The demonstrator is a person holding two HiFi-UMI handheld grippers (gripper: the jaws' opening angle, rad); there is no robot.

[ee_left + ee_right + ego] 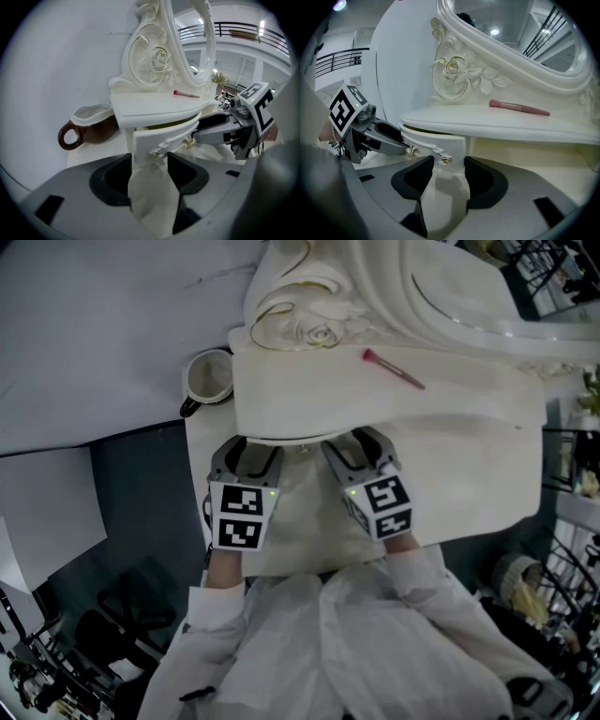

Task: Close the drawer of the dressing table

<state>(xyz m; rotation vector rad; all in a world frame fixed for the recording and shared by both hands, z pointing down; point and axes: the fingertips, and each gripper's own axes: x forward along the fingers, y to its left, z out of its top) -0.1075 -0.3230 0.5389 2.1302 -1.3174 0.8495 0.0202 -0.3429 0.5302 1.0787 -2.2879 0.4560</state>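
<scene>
Leftmost, a brown mug [89, 129] stood on the counter [93, 154] beside the dressing table [394, 418], well clear of your work. Next came your left gripper [247, 457]. Its jaws were released and spread apart, with the left end of the drawer [164, 135] front between their tips and one small gold knob [154, 153] just ahead of them. They gripped nothing.

The drawer sat under the table's top at its front edge, drawn out a little, so that a thin yellowish gap showed above it. Its long axis ran from side to side across both of your grippers. It lay straight ahead of each pair of jaws, on the way toward the mirror [506, 28]. So the push, as I judge it, had to go straight forward, away from you.

Your right gripper [362, 450] was at the drawer's right end, jaws likewise parted and holding nothing, with a second knob [446, 160] between their tips. Neither gripper was nearer than the other. Both were up at the drawer front, though I could not tell whether they truly touched it.

Farther right, a pink brush [519, 108] lay on the table's top. No brand or readable writing showed, only the black-and-white square markers [239, 517] on your grippers' cubes.
</scene>
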